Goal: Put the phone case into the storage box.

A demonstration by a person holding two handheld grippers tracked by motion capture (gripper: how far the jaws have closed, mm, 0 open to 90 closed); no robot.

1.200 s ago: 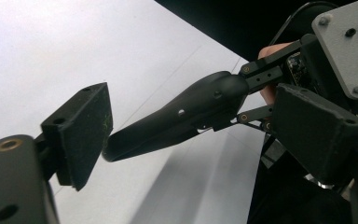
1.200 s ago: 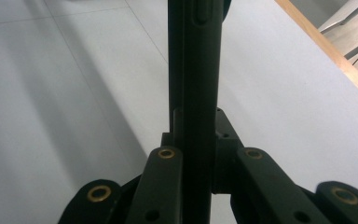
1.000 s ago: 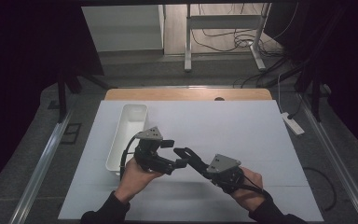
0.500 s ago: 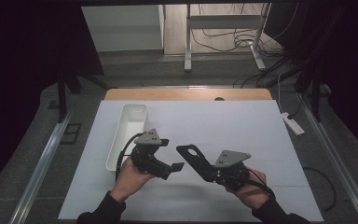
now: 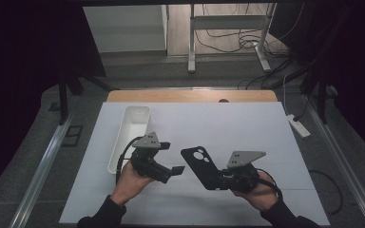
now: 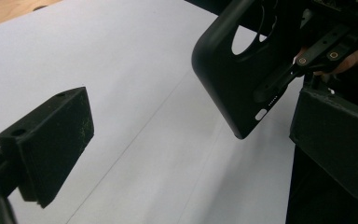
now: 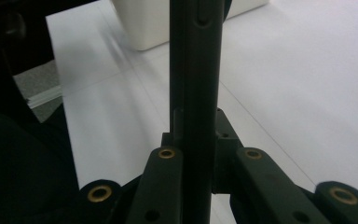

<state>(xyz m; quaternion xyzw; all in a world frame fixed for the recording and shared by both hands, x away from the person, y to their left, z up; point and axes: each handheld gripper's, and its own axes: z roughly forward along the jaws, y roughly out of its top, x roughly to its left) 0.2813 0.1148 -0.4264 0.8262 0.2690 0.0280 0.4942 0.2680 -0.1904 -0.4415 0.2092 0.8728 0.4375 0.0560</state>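
Above the white table (image 5: 247, 123), near its front edge, we record: one black phone case (image 5: 200, 166), pinched at its lower end by the right gripper (image 5: 221, 179), raised and tilted; left gripper (image 5: 171, 164), jaws spread wide, empty, just beside the case; white tray (image 5: 129, 137), far left.

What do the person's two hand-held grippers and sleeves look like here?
Both are black. The left hand-held gripper has flat rectangular pads, the right hand-held gripper linkage arms with brass-coloured pivots. Each carries a grey three-cornered plate on top and trails a black cable. The sleeves are dark.
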